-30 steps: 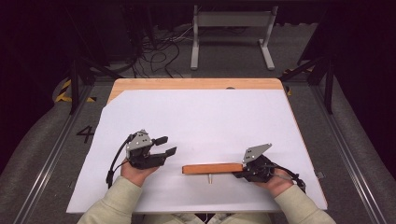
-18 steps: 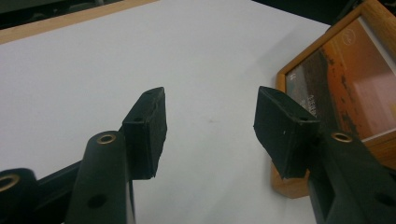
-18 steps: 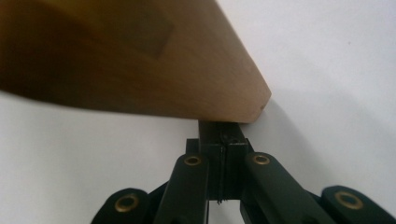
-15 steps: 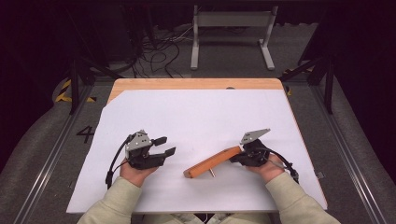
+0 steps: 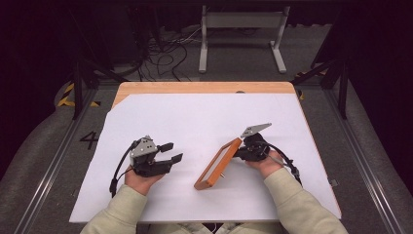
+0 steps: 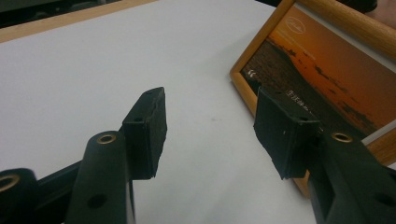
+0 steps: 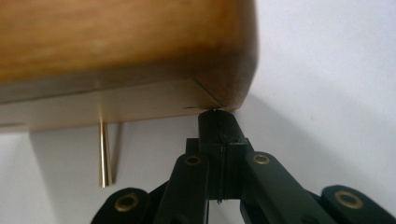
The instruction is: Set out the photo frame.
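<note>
**Picture frame stood on edge, held at one corner only**

The right gripper (image 5: 242, 152) has its jaws fully closed and pressed against a corner of the picture frame (image 5: 217, 165); whether anything thin is pinched between them cannot be told. The frame stands tilted on its long edge on the white sheet (image 5: 204, 117), mid-table, its brass leg (image 7: 103, 154) hanging free. The left gripper (image 5: 171, 152) rests nearby, jaws apart and empty. Risk: with a one-corner contact the frame could pivot, slip and fall flat.
</note>
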{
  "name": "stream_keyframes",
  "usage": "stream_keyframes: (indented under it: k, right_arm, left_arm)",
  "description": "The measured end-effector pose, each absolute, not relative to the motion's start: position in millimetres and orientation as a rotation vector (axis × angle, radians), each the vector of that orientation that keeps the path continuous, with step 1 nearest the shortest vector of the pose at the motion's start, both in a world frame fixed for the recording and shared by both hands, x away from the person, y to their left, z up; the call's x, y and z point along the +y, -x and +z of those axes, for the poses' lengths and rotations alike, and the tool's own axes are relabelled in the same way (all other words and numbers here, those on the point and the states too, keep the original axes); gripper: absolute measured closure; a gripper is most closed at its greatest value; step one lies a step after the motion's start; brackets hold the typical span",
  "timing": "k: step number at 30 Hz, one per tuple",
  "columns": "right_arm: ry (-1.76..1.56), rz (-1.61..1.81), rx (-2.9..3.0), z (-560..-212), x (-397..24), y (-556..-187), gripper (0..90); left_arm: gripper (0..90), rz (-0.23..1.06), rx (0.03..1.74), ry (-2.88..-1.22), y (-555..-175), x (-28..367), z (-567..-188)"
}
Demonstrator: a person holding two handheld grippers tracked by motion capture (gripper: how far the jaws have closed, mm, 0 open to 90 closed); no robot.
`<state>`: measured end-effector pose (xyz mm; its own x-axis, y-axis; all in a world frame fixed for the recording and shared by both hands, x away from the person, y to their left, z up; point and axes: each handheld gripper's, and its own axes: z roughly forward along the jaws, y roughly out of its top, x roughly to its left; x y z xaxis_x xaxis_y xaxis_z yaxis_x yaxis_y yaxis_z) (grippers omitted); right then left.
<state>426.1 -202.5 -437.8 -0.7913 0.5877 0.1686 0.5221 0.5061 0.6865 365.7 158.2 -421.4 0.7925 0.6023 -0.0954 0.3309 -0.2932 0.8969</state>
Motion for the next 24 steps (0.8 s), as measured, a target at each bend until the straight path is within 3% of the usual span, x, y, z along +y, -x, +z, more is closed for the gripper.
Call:
stream_keyframes:
  k: [24]
  right_arm:
    - [-0.922,1.130,2.678,-438.0,-154.4,-454.8,90.0]
  left_arm:
    - [44.2,0.316,0.714,-1.898,-366.2,161.2,-421.2]
